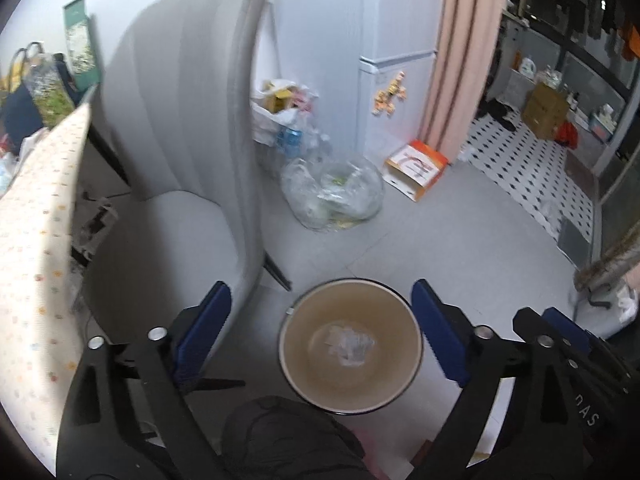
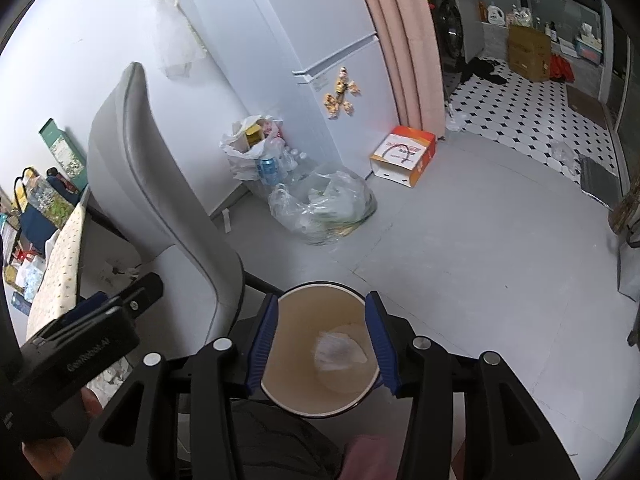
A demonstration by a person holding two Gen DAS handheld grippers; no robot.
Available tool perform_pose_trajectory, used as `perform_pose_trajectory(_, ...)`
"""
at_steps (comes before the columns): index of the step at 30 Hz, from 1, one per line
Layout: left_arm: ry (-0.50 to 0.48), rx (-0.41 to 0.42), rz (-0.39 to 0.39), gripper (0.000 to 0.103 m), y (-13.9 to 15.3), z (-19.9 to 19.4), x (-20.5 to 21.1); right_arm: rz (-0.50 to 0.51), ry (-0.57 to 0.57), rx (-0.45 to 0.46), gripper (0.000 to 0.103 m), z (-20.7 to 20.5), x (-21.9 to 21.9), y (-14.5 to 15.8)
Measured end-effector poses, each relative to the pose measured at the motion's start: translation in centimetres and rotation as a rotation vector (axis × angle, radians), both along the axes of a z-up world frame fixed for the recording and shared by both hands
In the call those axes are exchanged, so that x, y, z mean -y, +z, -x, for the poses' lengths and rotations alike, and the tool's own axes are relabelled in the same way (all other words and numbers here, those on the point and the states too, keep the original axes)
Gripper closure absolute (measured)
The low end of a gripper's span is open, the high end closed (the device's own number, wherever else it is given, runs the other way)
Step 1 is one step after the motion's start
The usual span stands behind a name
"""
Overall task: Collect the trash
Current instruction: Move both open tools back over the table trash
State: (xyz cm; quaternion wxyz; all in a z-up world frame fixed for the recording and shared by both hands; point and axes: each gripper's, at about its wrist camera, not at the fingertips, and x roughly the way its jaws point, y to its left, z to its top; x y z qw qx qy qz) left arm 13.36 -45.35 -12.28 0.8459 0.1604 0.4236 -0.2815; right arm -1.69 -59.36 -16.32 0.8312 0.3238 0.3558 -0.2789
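Right wrist view: the right gripper (image 2: pixel 323 344) is clamped on a paper cup (image 2: pixel 320 350) at 6 o'clock, its blue pads (image 2: pixel 262 346) pressed against opposite sides of the cup wall. The cup is upright, mouth toward the camera, with a crumpled white scrap (image 2: pixel 338 350) lying on its bottom. At 9 o'clock the left gripper's black body (image 2: pixel 80 354) enters the frame, apart from the cup.

Left wrist view: the left gripper (image 1: pixel 324 340) has its jaws wide apart; the same paper cup (image 1: pixel 350 346) sits between its pads (image 1: pixel 206 338) without touching either. The scrap (image 1: pixel 348 346) again shows at the cup bottom. Part of the right gripper (image 1: pixel 560 340) appears at 4 o'clock, but its grip on the cup is not visible from here; only the right view shows it.

Both views: a grey chair (image 1: pixel 180 120) stands at 10 o'clock, and a clear plastic bag (image 1: pixel 332 194) of refuse rests on the grey floor (image 1: pixel 460 240) toward 12 o'clock, well apart from the cup. Behind the bag, a white bag (image 2: pixel 248 152) holding boxes and bottles leans by the refrigerator (image 2: pixel 332 40). An orange-and-white carton (image 2: pixel 404 154) lies at 1 o'clock beside the pink curtain (image 2: pixel 400 32). The left view alone shows a patterned tablecloth (image 1: pixel 36 240) filling 8 to 9 o'clock.
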Motion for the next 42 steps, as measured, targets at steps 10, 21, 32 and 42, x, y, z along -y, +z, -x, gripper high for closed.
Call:
perform_pose_trajectory(10,0.144,0.089,0.061,0.008,4.8,-0.2,-6.9,0.074,0.068,0.06,0.024,-0.8,-4.2,3.9)
perform_pose_trajectory(21,0.286,0.167,0.169,0.006,9.7,0.7,-17.3,0.169,0.199,0.128,0.008,-3.1,-12.3,9.6)
perform_pose_trajectory(32,0.427,0.208,0.248,0.006,11.9,1.8,-26.8,0.248,0.325,0.169,0.008,-4.3,-19.9,13.9)
perform_pose_trajectory(42,0.539,0.23,0.286,0.006,12.4,3.2,-34.1,0.294,0.424,0.192,0.008,-5.0,-25.9,16.0)
